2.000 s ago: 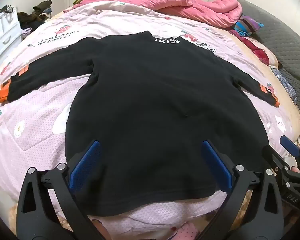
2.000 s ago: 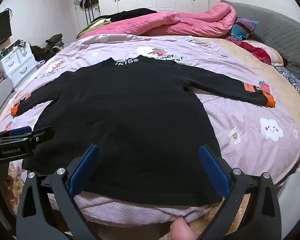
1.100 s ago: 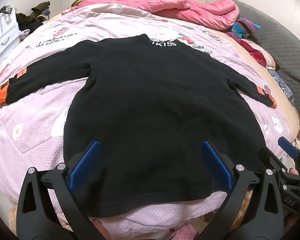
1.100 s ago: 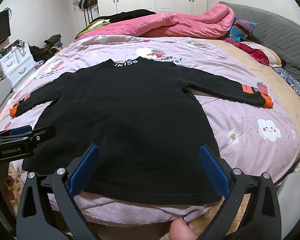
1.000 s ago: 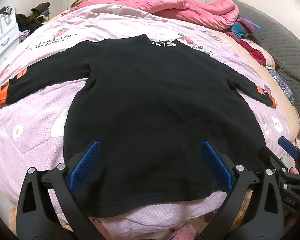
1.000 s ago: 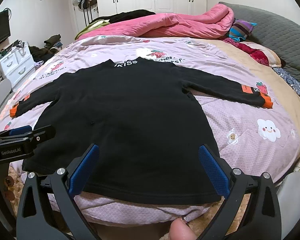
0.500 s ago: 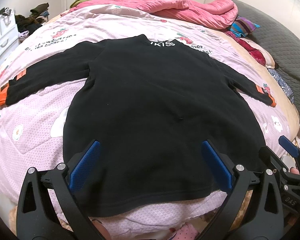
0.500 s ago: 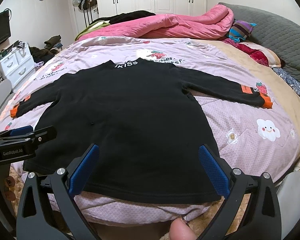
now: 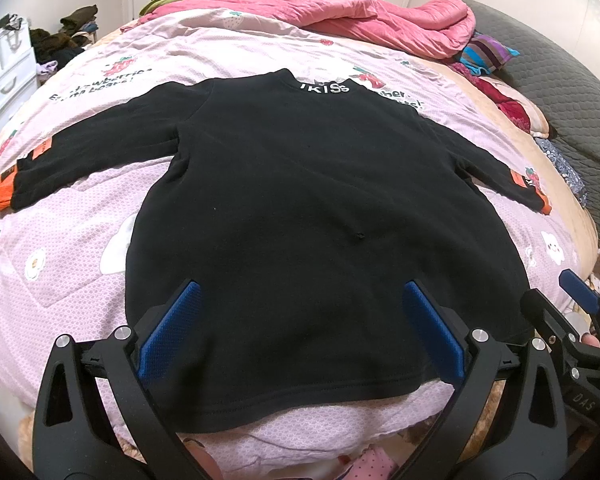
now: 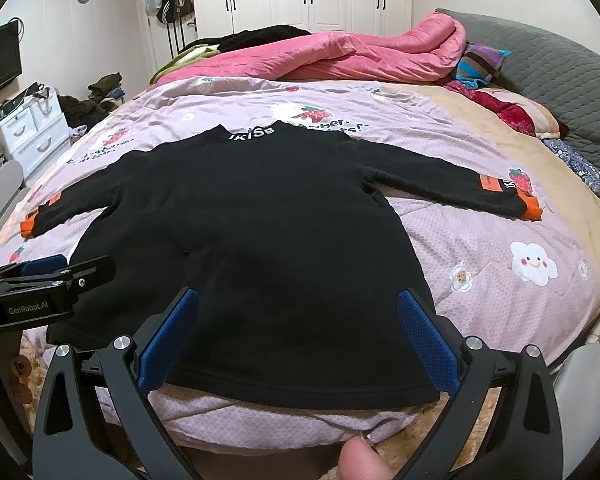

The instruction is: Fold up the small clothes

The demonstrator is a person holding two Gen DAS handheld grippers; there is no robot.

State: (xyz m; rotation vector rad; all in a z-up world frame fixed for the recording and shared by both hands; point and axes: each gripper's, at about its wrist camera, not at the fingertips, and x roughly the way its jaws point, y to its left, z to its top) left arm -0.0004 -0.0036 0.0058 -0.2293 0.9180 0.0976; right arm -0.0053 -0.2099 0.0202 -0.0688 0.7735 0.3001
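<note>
A small black long-sleeved top [image 9: 300, 208] with orange cuffs and white neck lettering lies flat on the bed, sleeves spread out, hem toward me; it also shows in the right wrist view [image 10: 260, 232]. My left gripper [image 9: 300, 332] is open and empty, held above the hem. My right gripper [image 10: 298, 336] is open and empty, above the hem's right part. The right gripper's tip [image 9: 576, 288] shows at the left view's right edge. The left gripper [image 10: 48, 280] shows at the right view's left edge.
The top lies on a pink patterned quilt [image 10: 520, 280]. A rumpled pink duvet [image 10: 340, 60] and dark clothes are piled at the far side. A grey headboard [image 10: 560, 80] and pillows are at right. White drawers [image 10: 32, 132] stand at left beyond the bed.
Both grippers have stayed open and almost still above the hem, with only a slight drift in view. The top has not moved.
</note>
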